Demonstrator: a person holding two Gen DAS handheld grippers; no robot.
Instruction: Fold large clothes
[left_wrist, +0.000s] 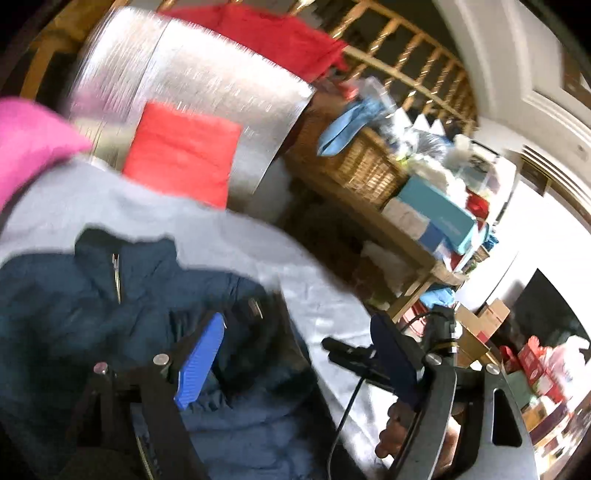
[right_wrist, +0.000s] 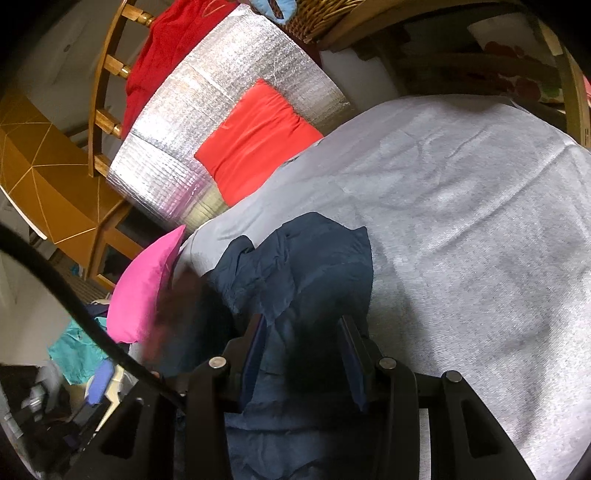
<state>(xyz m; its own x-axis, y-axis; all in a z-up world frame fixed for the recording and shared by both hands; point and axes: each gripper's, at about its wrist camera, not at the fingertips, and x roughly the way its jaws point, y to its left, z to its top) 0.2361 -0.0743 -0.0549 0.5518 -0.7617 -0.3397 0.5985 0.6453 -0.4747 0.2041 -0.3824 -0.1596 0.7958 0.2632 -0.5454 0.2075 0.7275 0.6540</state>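
A dark navy zip jacket (left_wrist: 110, 317) lies bunched on a pale grey sheet (left_wrist: 207, 240). In the left wrist view my left gripper (left_wrist: 295, 350) is open wide, its blue left pad (left_wrist: 201, 360) over the jacket and its right pad (left_wrist: 395, 358) over the sheet. My right gripper's black body (left_wrist: 439, 332) shows just beyond. In the right wrist view my right gripper (right_wrist: 303, 336) has navy jacket cloth (right_wrist: 295, 273) bunched between its two fingers; the jaws stand apart around the cloth. The sheet (right_wrist: 461, 221) spreads to the right.
A red cushion (right_wrist: 255, 140) leans on a silver foil-covered roll (right_wrist: 207, 110) beside the sheet. A pink cushion (right_wrist: 144, 284) lies at the sheet's left edge. A wooden chair (right_wrist: 103, 92) holds red cloth. A wicker basket (left_wrist: 365, 166) and boxes crowd a wooden shelf.
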